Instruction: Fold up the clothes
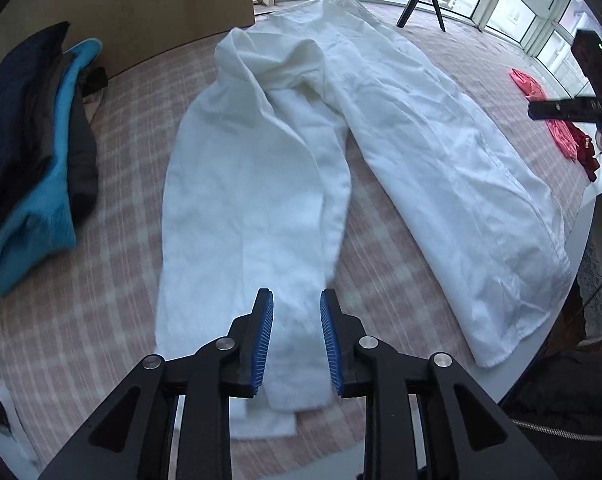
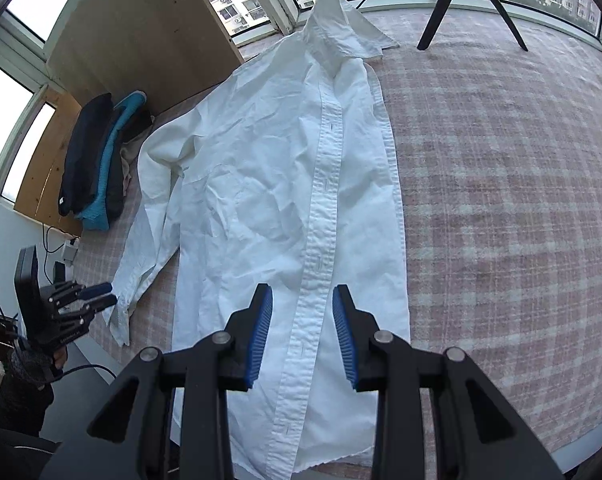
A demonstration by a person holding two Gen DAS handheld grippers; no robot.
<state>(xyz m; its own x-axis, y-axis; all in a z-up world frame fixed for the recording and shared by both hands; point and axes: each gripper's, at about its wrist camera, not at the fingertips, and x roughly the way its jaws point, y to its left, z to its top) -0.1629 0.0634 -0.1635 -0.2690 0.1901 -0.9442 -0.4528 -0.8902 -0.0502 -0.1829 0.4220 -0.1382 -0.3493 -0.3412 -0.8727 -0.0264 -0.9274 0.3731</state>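
Observation:
A white button-up shirt (image 2: 269, 184) lies spread on the pink plaid table (image 2: 501, 200), collar at the far end, button placket up. Its left sleeve (image 1: 253, 200) stretches toward me in the left wrist view. My left gripper (image 1: 297, 300) is open, hovering just above the sleeve's cuff end; it also shows in the right wrist view (image 2: 101, 296) beside the cuff. My right gripper (image 2: 303, 296) is open above the shirt's lower front, straddling the placket near the hem. Its tip shows at the right edge of the left wrist view (image 1: 541, 110).
A pile of dark and teal clothes (image 1: 41, 152) lies at the table's left. A red garment (image 1: 561, 128) lies at the right. A black tripod (image 2: 469, 4) stands at the far edge by the windows. A wooden board (image 2: 141, 40) leans at the back left.

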